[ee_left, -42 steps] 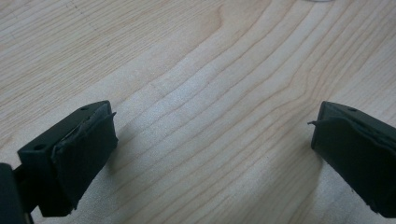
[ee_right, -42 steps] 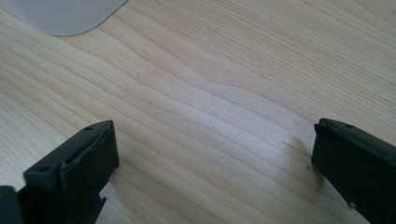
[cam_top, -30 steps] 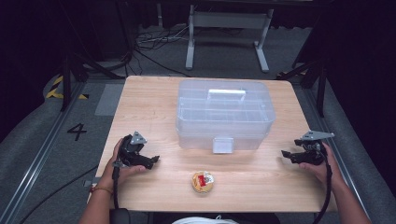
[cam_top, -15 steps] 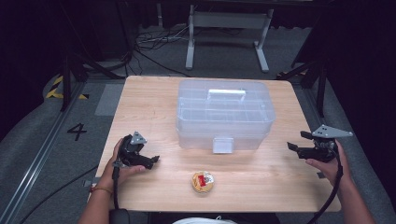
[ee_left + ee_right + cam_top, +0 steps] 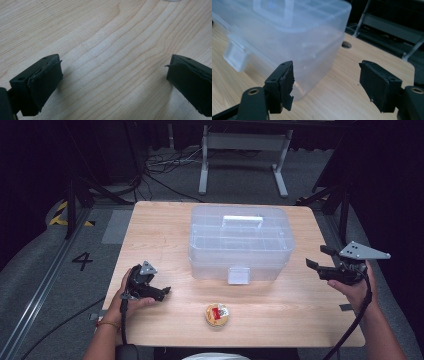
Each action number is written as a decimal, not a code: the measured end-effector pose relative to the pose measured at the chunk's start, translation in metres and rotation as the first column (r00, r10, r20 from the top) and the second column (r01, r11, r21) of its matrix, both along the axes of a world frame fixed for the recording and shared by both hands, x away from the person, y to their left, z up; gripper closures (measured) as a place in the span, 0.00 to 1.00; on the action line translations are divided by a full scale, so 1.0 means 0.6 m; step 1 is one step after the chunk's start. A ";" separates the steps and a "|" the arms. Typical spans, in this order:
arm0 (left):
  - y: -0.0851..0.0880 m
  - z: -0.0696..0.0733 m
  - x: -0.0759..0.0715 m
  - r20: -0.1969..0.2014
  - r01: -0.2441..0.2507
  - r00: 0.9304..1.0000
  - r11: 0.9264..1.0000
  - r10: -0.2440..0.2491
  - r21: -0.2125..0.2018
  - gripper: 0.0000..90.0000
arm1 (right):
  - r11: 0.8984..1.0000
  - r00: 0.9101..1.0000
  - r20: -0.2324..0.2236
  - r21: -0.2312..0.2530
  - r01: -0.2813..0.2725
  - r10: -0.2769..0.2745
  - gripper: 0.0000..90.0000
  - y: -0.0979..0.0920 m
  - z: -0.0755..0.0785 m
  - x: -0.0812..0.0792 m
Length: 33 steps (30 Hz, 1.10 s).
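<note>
A clear plastic box with a shut lid and a white handle stands in the middle of the wooden table; its front latch faces me. In front of it lies a small round tan object with a red and white top. My left gripper rests on the table at the front left, jaws wide apart over bare wood. My right gripper hangs above the table's right edge and points at the box's right end. Its jaws have just been closing a little and hold nothing.
A round hole sits in the tabletop behind the box's corner. Beyond the table's far edge stand a metal frame and cables on the dark floor. Bare wood lies left of the box.
The right hand has lifted its gripper off the table and drawn it slightly to the right. The left gripper, the box and the round object have stayed put.
</note>
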<state>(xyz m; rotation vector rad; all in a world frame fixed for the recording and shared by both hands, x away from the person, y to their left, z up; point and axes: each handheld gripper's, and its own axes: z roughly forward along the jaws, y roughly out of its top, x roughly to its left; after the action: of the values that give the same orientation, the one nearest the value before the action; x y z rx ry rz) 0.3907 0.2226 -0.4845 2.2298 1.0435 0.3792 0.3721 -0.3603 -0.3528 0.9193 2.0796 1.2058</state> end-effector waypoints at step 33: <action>-0.008 0.004 -0.003 -0.009 -0.026 1.000 1.000 0.026 0.005 0.07 | 0.957 0.984 -0.121 -0.244 -0.156 0.130 0.47 0.246 0.088 0.156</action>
<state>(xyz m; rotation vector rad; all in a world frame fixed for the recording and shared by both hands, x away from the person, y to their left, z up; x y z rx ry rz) 0.3892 0.2178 -0.4823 2.2253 1.0787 0.3839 0.4659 -0.2125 -0.2997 0.7368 2.3519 0.9486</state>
